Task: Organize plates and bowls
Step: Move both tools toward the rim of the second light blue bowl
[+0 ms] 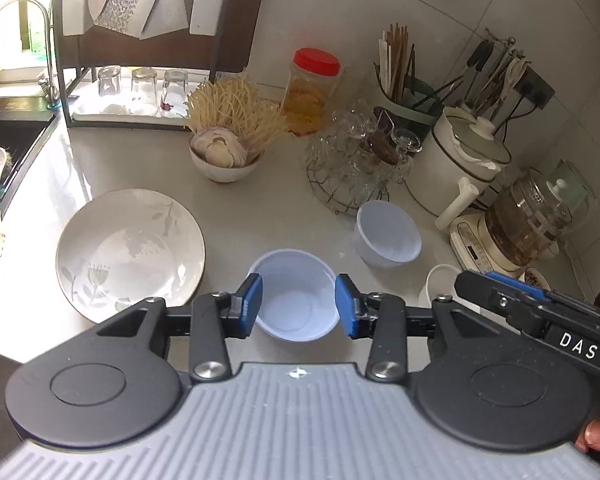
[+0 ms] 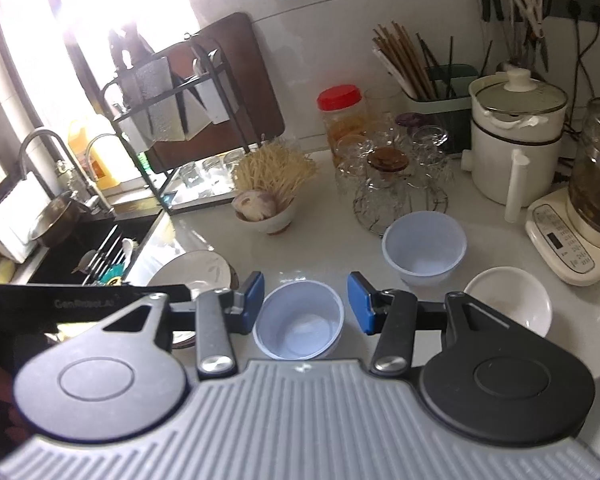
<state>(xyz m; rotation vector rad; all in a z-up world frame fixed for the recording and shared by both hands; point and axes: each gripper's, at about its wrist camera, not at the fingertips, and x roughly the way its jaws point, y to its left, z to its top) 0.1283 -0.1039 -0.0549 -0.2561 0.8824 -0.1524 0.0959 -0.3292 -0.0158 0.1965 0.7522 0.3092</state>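
- Left wrist view: your left gripper point(image 1: 299, 305) hangs over the worktop point(image 1: 260, 216) with its blue pads spread. A pale blue bowl point(image 1: 294, 296) sits upright below, in the gap between them. The pads do not appear to press its rim, so this gripper reads as released.
- To the left of that bowl a white leaf-patterned plate point(image 1: 130, 252) lies flat, close to the sink edge of the worktop.
- A second pale blue bowl point(image 1: 388, 234) stands further back on the right, just beside a wire rack of glasses point(image 1: 352, 168).
- Your right gripper point(image 1: 540, 304) reaches in from the right edge, over a white bowl point(image 1: 436, 284).
- Right wrist view: your right gripper point(image 2: 306, 304) also stands with its pads apart, grasping nothing. The near pale blue bowl point(image 2: 299, 322) shows between them, untouched.
- The second pale blue bowl point(image 2: 424, 248) stands behind on the right. The white bowl point(image 2: 508, 300) sits near the worktop's right side, beside a kettle base point(image 2: 560, 248).
- The plate point(image 2: 196, 272) is partly hidden behind the left finger.
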